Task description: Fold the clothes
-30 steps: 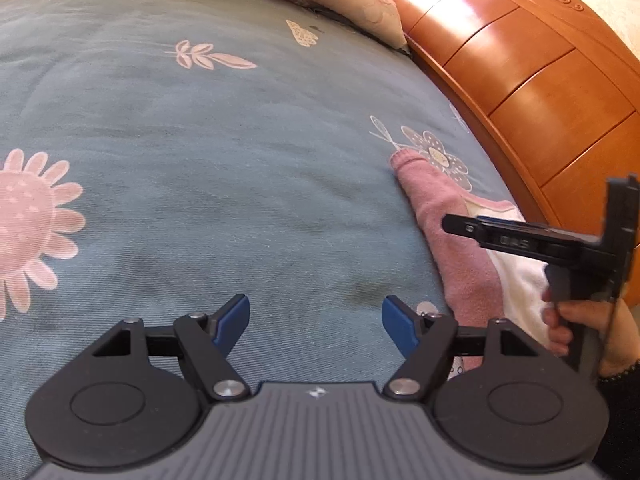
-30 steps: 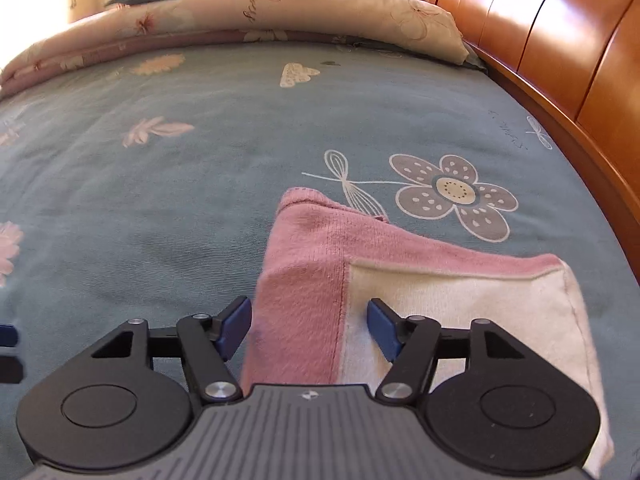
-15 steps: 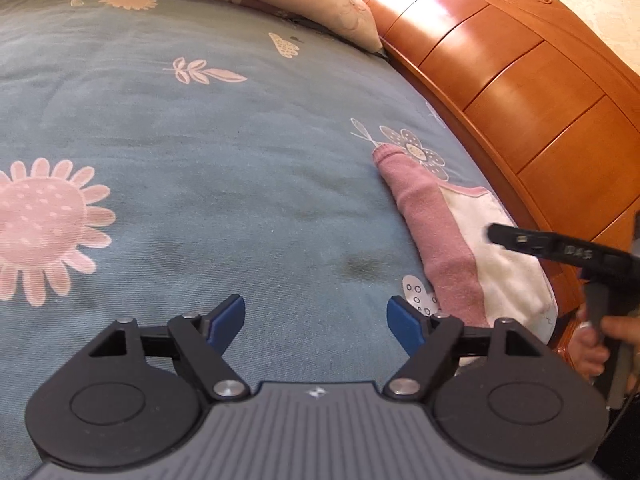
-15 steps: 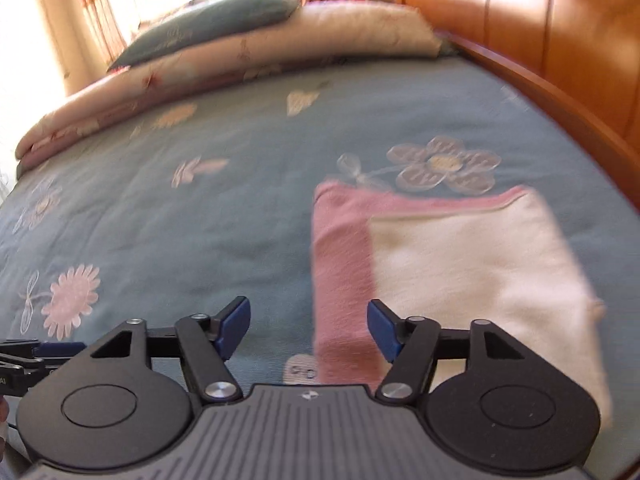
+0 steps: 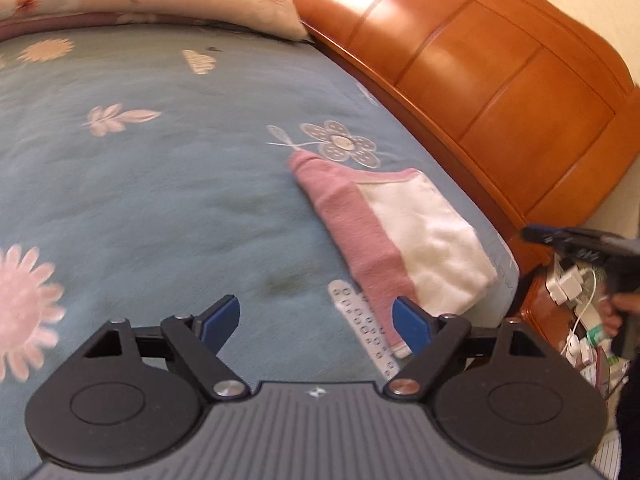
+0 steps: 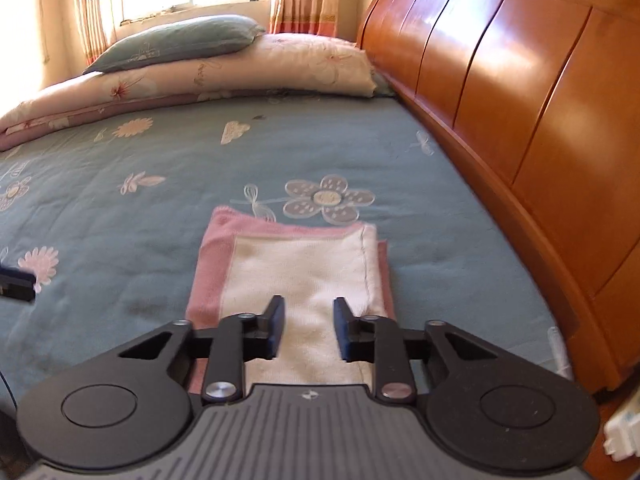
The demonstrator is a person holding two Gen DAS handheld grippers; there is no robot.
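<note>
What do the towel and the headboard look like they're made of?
Towel: soft terry cloth, likely cotton, shown by its fuzzy looped nap, pink border and white centre. Headboard: wood with a glossy orange-brown varnish, shown by its panel seams and bright window reflections.

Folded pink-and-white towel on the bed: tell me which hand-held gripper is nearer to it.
Right. The right hand-held gripper hangs just above the folded pink-and-white towel's near edge; the left hand-held gripper is off its pink side, over the blue bedspread.

I can't see the near end of the towel [image 6: 304,276]; my right gripper [image 6: 308,330] covers it. Beside the headboard [image 5: 500,92], the plugs and cables [image 5: 576,312] are too blurred to identify
</note>
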